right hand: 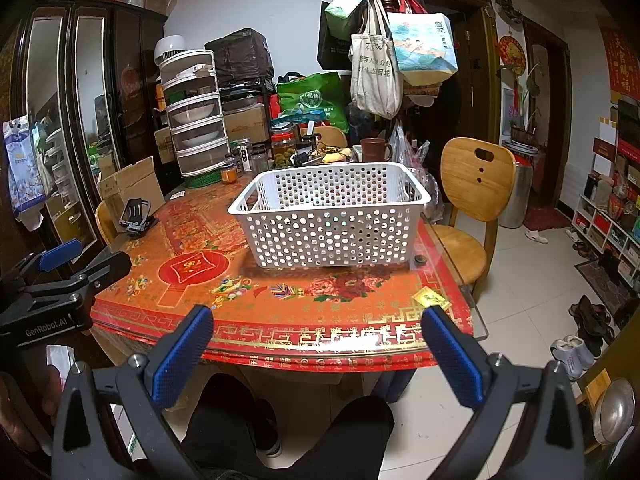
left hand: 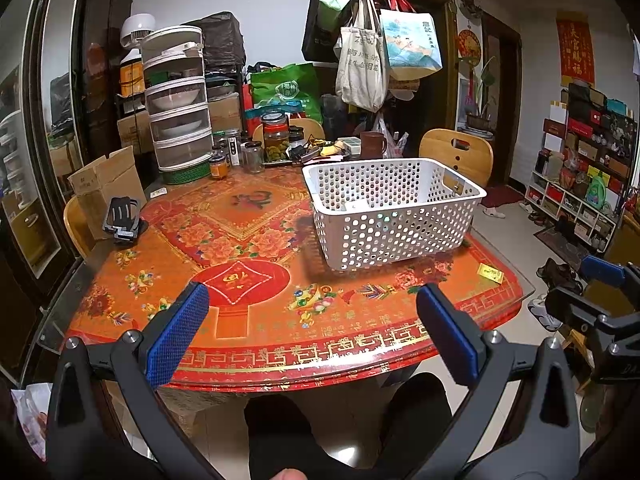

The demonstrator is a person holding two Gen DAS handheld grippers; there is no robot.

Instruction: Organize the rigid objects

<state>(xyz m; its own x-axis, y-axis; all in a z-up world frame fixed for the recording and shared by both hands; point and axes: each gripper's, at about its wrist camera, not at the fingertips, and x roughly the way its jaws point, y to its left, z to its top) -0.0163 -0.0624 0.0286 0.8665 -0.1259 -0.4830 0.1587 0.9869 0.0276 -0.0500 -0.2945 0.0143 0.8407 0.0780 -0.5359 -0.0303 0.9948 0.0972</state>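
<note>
A white perforated basket [left hand: 394, 216] [right hand: 332, 224] stands on the red and orange patterned table [left hand: 256, 320] [right hand: 280, 312], with small items dimly visible inside through the holes. A small yellow packet [left hand: 491, 272] [right hand: 431, 300] lies near the table's right front corner. A black phone stand [left hand: 123, 216] [right hand: 137, 214] sits at the table's left edge. My left gripper [left hand: 312, 320] is open over the front edge, nothing between its blue pads. My right gripper [right hand: 318, 344] is open too, held before the table. Each gripper shows in the other's view, left gripper [right hand: 64, 276] and right gripper [left hand: 600, 300].
Jars [left hand: 276, 136], a brown mug [left hand: 372, 145], a stack of white drawers [left hand: 178, 108] and a cardboard box [left hand: 106, 184] crowd the table's far side. A wooden chair [right hand: 472, 200] stands at the right. A coat rack with bags [right hand: 384, 60] rises behind. The person's dark-clad knees [right hand: 280, 432] sit below the table edge.
</note>
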